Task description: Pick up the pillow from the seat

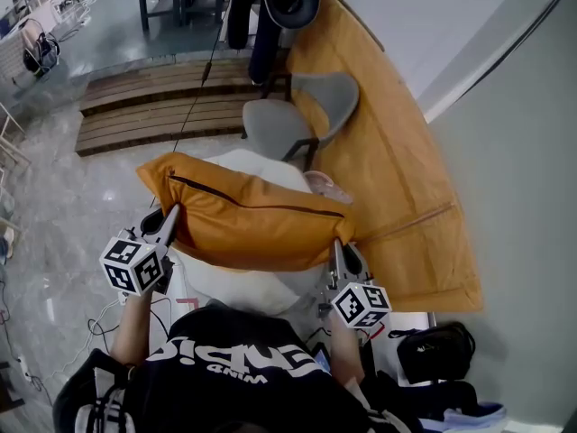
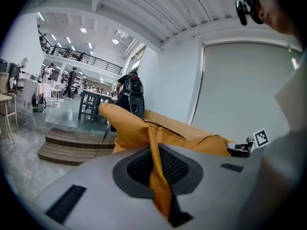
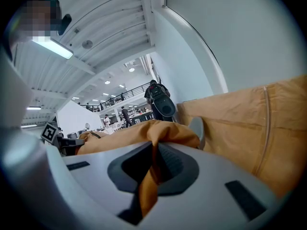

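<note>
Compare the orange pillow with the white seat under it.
Colour: the orange pillow has a dark zip; the white seat looks plain. State: the pillow is pinched at its ends by the left gripper and right gripper; nothing grips the seat. View: the pillow shows whole, the seat mostly hidden beneath it. Both look soft.

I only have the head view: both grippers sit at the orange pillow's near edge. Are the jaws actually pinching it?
Observer: Yes, the left gripper shows a fold of the pillow clamped between shut jaws.
Operator: And the right?
Observer: The right gripper is shut on a fold too.
Operator: Anything far off that I can't see?
Observer: A railed balcony high across the hall.
</note>
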A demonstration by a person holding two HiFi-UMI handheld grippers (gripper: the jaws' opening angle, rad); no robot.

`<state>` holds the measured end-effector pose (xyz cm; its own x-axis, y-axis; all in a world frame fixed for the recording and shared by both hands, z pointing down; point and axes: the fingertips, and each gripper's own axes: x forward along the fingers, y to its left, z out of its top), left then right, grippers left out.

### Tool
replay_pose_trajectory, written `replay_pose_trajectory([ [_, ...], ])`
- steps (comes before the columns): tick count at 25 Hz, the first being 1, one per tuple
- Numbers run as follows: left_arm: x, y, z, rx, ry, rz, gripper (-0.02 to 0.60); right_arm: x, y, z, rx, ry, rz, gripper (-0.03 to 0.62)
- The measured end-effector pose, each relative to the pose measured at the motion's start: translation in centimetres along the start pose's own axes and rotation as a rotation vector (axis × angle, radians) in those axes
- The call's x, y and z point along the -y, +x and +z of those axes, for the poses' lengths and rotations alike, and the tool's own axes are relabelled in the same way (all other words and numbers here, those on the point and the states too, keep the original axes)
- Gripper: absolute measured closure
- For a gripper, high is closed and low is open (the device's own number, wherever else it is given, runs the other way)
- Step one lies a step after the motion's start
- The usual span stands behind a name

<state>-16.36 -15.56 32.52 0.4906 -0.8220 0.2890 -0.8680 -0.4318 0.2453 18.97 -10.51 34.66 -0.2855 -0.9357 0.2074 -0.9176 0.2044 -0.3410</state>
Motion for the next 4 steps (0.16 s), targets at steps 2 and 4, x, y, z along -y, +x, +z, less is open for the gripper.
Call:
replay_pose_trajectory([
  [2, -0.05, 0.05, 0.01, -0.001, -0.001, 0.001, 0.555, 0.02, 0.06, -0.01, -0.001, 0.000, 0.001, 0.553],
  [4, -0.11, 0.09, 0.03, -0.001, -0.002, 0.003, 0.554, -0.01, 0.12, 0.01, -0.002, 0.000, 0.002, 0.553],
])
